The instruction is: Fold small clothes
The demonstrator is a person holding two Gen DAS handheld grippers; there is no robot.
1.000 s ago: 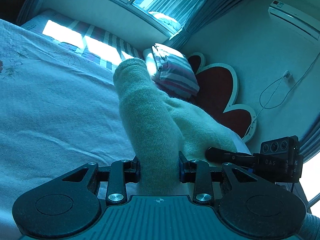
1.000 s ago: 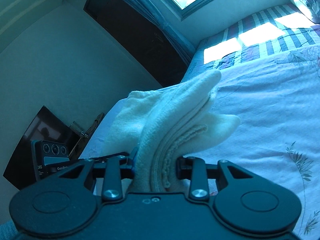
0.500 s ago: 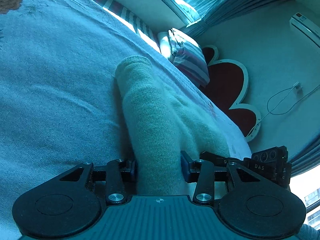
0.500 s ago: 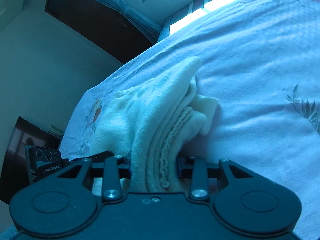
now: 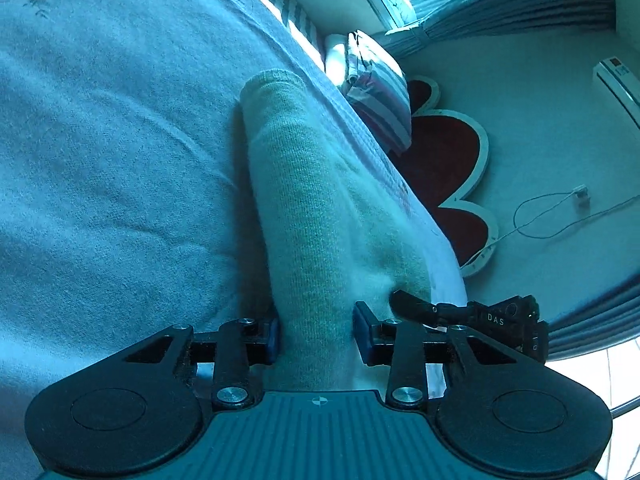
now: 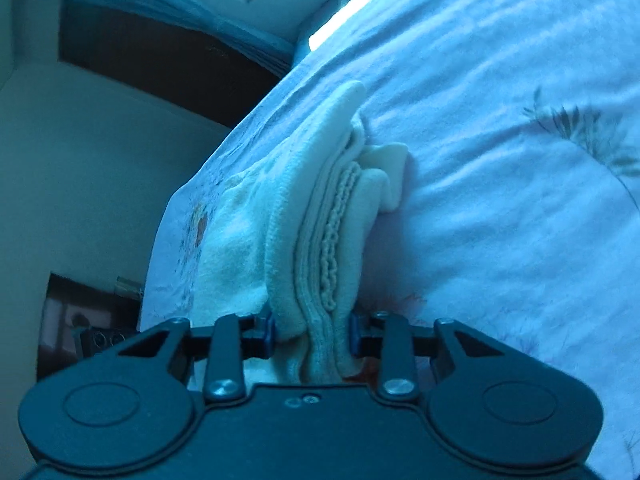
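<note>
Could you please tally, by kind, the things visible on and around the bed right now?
Knit garment: 1
Tongs: 2 (left, right)
Bedspread: 1
Striped pillow: 1
Headboard: 1
Air conditioner: 1
Total: 7
</note>
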